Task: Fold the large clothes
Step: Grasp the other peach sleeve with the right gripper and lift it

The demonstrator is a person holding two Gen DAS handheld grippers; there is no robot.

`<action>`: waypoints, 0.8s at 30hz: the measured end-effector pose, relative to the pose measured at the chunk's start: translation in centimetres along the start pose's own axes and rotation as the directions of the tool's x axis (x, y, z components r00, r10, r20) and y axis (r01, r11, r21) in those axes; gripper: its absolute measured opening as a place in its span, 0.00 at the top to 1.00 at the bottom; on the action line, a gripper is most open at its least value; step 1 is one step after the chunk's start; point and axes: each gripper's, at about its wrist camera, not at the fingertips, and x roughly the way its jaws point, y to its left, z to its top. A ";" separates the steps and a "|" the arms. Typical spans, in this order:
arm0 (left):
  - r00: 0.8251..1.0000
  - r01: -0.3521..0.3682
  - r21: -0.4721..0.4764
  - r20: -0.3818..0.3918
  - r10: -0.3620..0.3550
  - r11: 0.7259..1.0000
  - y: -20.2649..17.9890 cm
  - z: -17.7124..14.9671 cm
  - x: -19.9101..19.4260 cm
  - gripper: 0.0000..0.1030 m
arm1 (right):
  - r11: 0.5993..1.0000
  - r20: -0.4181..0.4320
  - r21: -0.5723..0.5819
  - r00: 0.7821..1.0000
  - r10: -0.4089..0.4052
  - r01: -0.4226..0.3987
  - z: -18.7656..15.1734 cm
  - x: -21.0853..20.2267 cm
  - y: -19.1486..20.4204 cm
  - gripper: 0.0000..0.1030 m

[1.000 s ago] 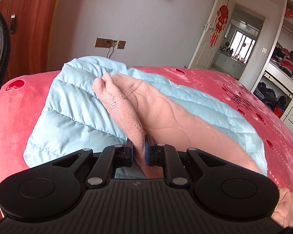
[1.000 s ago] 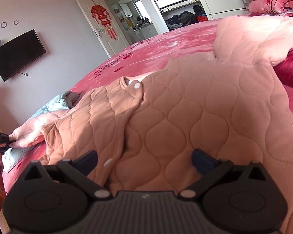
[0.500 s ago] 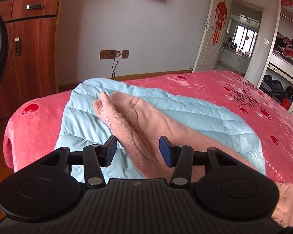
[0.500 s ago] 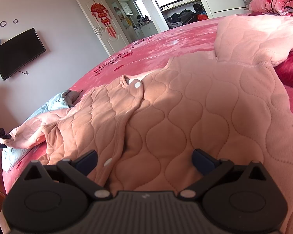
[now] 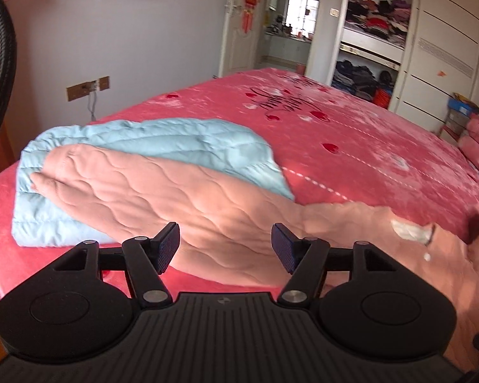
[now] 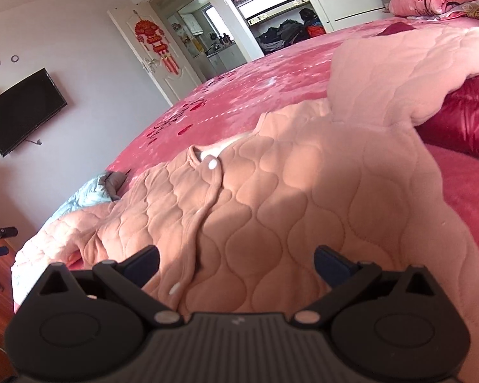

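Two grippers are in play, and neither has hold of anything: your left gripper (image 5: pixel 225 247) is opening, its blue pads clear of the cloth with nothing pinched between them, and your right gripper (image 6: pixel 236 263) stands wide above the garment's front without touching it, as far as the view shows. Just past your left fingers lies the pink quilted jacket's sleeve (image 5: pixel 150 191), stretched out flat and running away to the left, its cuff resting on top of a light blue padded garment (image 5: pixel 188 142) near the foot of the red bedspread (image 5: pixel 351 146). Under your right gripper the jacket body (image 6: pixel 303 198) lies spread face up, snap placket (image 6: pixel 207 191) closed, and the other sleeve (image 6: pixel 399 73) reaches off to the right over a dark red shiny garment (image 6: pixel 463 121). Judged from this, you are early: the jacket looks laid out and smoothed, yet no fold is made. Both sleeves remain to be brought in across the body, and then the body itself doubled over.
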 end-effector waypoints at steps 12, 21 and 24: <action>0.964 0.248 0.173 -0.138 -0.226 0.953 -13.6 -6.1 -1.7 0.13 | 0.968 0.276 0.237 0.950 -0.148 0.082 3.9 -7.1 -8.0 0.01; 0.920 0.358 0.235 -0.256 -0.298 0.904 -20.3 -10.5 0.3 0.09 | 0.889 0.392 0.437 0.862 -0.323 0.135 6.4 -10.4 -15.6 0.01; 0.907 0.377 0.247 -0.295 -0.301 0.893 -21.7 -11.3 1.4 0.08 | 0.868 0.417 0.486 0.847 -0.330 0.098 7.2 -10.1 -17.8 0.03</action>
